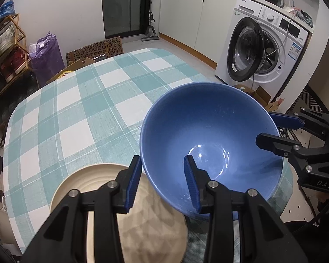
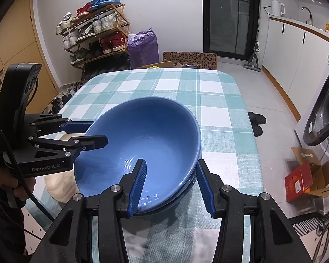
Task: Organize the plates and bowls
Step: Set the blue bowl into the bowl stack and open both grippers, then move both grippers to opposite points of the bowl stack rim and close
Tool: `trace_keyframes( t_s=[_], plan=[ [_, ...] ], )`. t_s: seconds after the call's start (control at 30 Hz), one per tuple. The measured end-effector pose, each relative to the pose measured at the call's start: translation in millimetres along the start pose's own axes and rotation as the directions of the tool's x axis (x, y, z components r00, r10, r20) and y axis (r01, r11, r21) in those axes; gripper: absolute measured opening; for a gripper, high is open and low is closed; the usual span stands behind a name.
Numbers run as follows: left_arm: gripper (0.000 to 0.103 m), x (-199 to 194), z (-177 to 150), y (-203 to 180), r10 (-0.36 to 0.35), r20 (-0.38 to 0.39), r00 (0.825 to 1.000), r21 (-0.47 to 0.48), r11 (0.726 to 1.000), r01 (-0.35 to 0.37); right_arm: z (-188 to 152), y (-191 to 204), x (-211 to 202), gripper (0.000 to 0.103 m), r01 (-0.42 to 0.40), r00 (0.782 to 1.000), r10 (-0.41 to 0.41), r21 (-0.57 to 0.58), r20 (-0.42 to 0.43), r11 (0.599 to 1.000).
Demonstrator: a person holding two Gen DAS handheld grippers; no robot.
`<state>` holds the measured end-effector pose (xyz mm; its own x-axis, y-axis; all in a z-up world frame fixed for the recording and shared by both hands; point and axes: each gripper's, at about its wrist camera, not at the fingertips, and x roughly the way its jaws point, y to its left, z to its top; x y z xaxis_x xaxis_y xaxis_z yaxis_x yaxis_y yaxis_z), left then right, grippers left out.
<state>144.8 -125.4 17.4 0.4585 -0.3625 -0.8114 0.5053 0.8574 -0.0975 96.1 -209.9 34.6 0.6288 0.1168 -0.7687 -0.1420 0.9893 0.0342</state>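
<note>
A large blue bowl hangs tilted over the near part of the checked table, and the rim of a second blue bowl shows nested under it. My left gripper is shut on its left wall, one finger inside and one outside. My right gripper grips the opposite wall the same way. A cream ridged plate lies on the table, partly under the bowl's left side.
A washing machine with its door open stands right of the table. Cardboard boxes and black slippers lie on the floor beside it. A shoe rack and a purple bag stand beyond the far edge.
</note>
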Motion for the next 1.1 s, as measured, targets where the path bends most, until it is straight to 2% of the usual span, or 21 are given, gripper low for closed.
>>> trace_keyframes(
  t_s=[0.2,0.47,0.73,0.9,1.03,1.1],
  plan=[
    [0.038,1,-2,0,-0.007,-0.007,1.000,-0.005,1.000,0.007,-1,2,1,0.048,0.010,1.000,-0.011,-0.013,-0.003,1.000],
    [0.039,3,-5,1,-0.015,-0.014,1.000,-0.010,1.000,0.015,-5,10,2,0.048,0.074,0.997,-0.073,-0.069,0.016,0.995],
    [0.043,3,-4,3,-0.038,-0.008,0.999,-0.025,0.999,0.037,-7,5,0,0.050,0.054,0.998,-0.052,-0.065,0.031,0.996],
    [0.059,-2,-5,3,-0.048,0.017,0.999,-0.020,0.999,0.048,-8,-1,-2,0.067,0.009,0.999,-0.007,-0.038,0.043,0.999],
    [0.063,-5,-4,6,-0.046,0.030,0.998,-0.032,0.998,0.047,-9,-7,-4,0.072,0.002,0.998,-0.002,-0.012,0.056,1.000],
    [0.069,-7,-4,9,-0.040,0.037,0.999,-0.040,0.998,0.042,-10,-10,-4,0.076,-0.002,0.998,0.002,0.002,0.059,1.000]
  ],
)
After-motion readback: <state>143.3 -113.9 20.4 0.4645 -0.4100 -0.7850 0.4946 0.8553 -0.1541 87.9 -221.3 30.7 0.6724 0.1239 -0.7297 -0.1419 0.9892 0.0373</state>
